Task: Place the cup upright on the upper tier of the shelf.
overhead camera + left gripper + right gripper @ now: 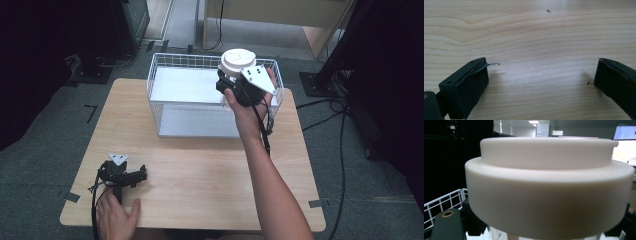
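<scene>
Right gripper view is showing me a wide white lid (549,187) with a raised step on top, sitting on a clear container that I am seeing only as a thin strip below it. In the high view, I am holding this jar (237,62) with my right gripper (235,86) above the far right corner of the white wire basket (165,75), over its rim. The jaws are closing on the jar under the lid, at the narrower body. I am judging it as stiff, smooth plastic, probably light, and a bit slippery, so gripping just below the lid's overhang is the safest place, because the lid is stopping it from sliding down. My left gripper (134,176) is resting on the wooden table (200,175) near its front left corner, jaws standing wide apart with nothing between them.
</scene>
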Demonstrator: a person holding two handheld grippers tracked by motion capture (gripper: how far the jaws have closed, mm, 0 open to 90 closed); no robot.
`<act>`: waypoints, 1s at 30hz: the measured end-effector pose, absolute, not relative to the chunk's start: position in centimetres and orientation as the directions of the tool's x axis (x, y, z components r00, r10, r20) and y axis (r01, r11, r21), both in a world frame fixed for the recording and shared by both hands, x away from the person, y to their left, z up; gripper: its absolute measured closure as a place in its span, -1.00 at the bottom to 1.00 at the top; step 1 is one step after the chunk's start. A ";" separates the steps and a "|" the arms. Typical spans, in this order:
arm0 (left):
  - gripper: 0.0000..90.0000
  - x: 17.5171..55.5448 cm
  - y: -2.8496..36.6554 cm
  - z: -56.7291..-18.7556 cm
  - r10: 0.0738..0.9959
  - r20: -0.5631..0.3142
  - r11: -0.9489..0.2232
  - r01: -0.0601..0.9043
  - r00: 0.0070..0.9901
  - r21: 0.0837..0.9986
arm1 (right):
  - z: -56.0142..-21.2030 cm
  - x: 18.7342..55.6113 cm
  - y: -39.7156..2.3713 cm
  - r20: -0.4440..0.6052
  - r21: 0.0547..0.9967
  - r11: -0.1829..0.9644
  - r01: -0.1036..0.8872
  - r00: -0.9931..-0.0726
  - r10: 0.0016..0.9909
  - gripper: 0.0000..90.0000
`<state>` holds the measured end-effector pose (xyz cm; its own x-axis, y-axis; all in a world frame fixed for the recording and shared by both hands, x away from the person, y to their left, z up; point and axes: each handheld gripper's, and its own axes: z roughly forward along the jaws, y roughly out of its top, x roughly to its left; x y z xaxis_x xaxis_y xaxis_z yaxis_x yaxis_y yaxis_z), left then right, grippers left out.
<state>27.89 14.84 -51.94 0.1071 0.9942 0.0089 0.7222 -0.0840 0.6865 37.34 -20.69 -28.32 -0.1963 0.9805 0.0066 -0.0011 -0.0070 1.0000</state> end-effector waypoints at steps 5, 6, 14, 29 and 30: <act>-1.00 27.9 14.8 -51.9 0.994 0.009 -0.084 0.722 0.107 0.687 | -28.2 38.6 -20.2 0.008 1.000 -0.007 0.006 -0.189 0.982 -0.66; -1.00 27.9 14.8 -51.9 0.994 0.009 -0.084 0.722 0.107 0.686 | -28.2 39.1 -19.9 0.005 1.000 -0.003 0.010 -0.188 0.982 -0.66; -1.00 27.9 14.8 -51.9 0.994 0.009 -0.084 0.722 0.107 0.687 | -28.1 41.5 -18.7 0.001 1.000 0.002 0.014 -0.184 0.983 -0.65; -1.00 27.9 14.8 -51.9 0.994 0.009 -0.084 0.722 0.107 0.687 | -28.1 44.4 -16.6 0.010 1.000 -0.008 0.013 -0.174 0.985 -0.66; -1.00 27.9 14.8 -51.9 0.994 0.009 -0.084 0.722 0.107 0.687 | -28.1 44.5 -16.5 0.006 1.000 -0.004 0.013 -0.176 0.984 -0.66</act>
<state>27.89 14.84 -51.94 0.1069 0.9942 0.0090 0.7220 -0.0839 0.6867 44.48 -16.48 -28.14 -0.1764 0.9843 0.0064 0.0129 -0.0042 0.9999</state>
